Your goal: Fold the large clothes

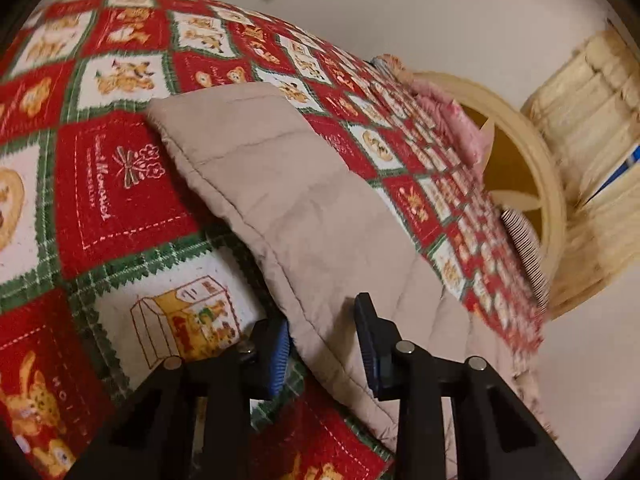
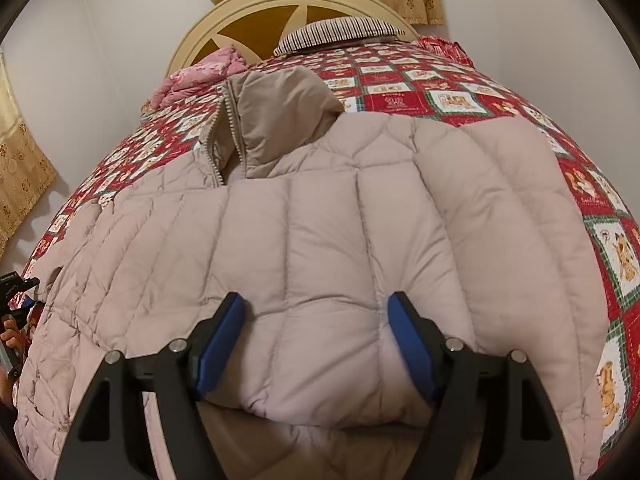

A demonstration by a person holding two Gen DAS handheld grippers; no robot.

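A beige quilted puffer jacket (image 2: 320, 220) lies spread on a bed with a red, white and green patterned blanket (image 2: 460, 96). Its collar and zipper (image 2: 232, 128) point toward the headboard. My right gripper (image 2: 318, 344) is open, its blue-padded fingers (image 2: 220, 340) straddling a puffed fold at the jacket's near edge. In the left wrist view a flat beige part of the jacket (image 1: 272, 184) runs across the blanket (image 1: 100, 184). My left gripper (image 1: 324, 344) has its jaws apart around the jacket's edge, fabric lying between the fingers (image 1: 280, 356).
A cream round headboard (image 2: 248, 8) stands at the far end with a striped pillow (image 2: 340, 30) and pink bedding (image 2: 200, 76). Gold curtains (image 2: 24, 160) hang at the left wall. The other hand-held gripper (image 2: 16, 292) shows at the left edge.
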